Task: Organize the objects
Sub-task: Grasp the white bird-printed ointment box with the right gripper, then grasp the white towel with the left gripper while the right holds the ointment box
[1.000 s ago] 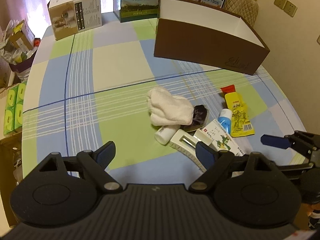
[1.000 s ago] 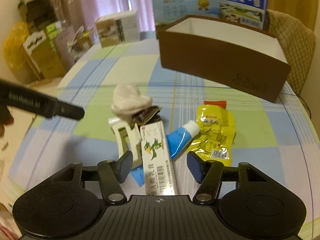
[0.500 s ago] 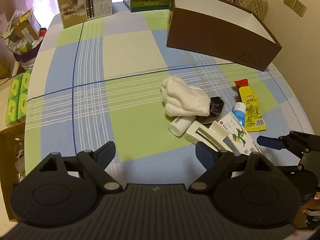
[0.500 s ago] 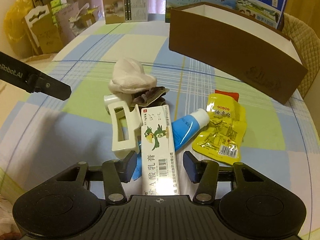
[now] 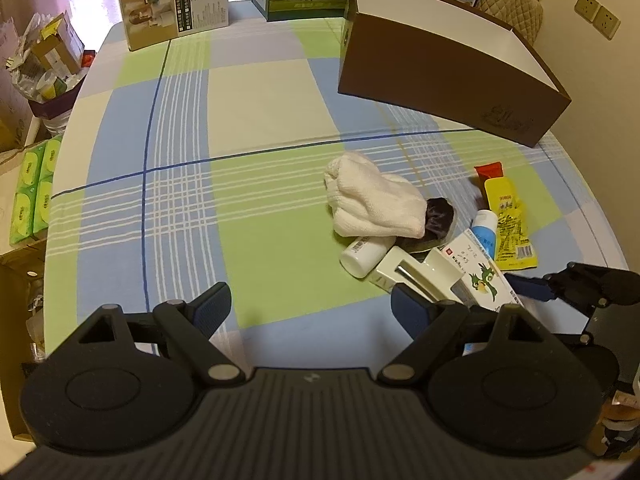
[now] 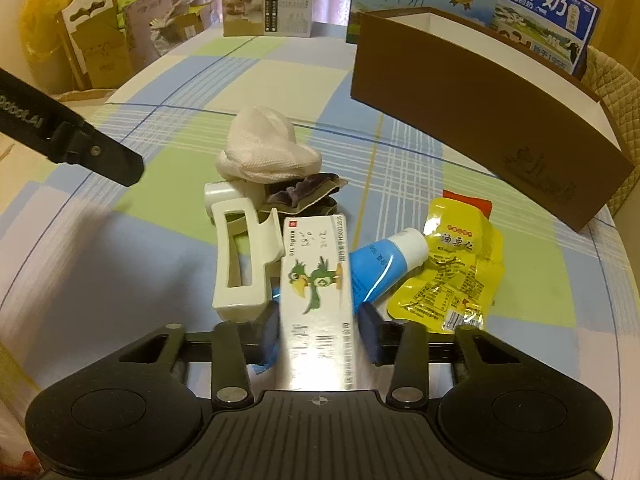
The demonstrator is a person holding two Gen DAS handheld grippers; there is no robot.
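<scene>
The right gripper [image 6: 318, 328] sits low over the near edge of the desk [image 5: 256, 92], covered in a blue, green and cream checked cloth, its jaws drawn in on either side of the long white cardboard carton printed with a green cartoon bird [image 6: 316, 280]; the blue pads flank the carton's near end, though whether they actually press it cannot be told. The left gripper [image 5: 308, 308] hangs above bare cloth to the left of the pile, jaws spread wide and holding nothing. The carton lies flat, pointing away from the camera, in a small heap: a cream plastic hair claw [image 6: 240, 256] just to its left, a blue tube with a white cap [image 6: 384, 264] tucked under its right edge, and a yellow foil snack pouch with a red top [image 6: 456, 264] further right. Beyond them a rolled white towel [image 6: 266, 152] rests on a dark crumpled wrapper [image 6: 304, 192]. A brown open cardboard box with a white interior [image 6: 480, 108] stands at the far right.
</scene>
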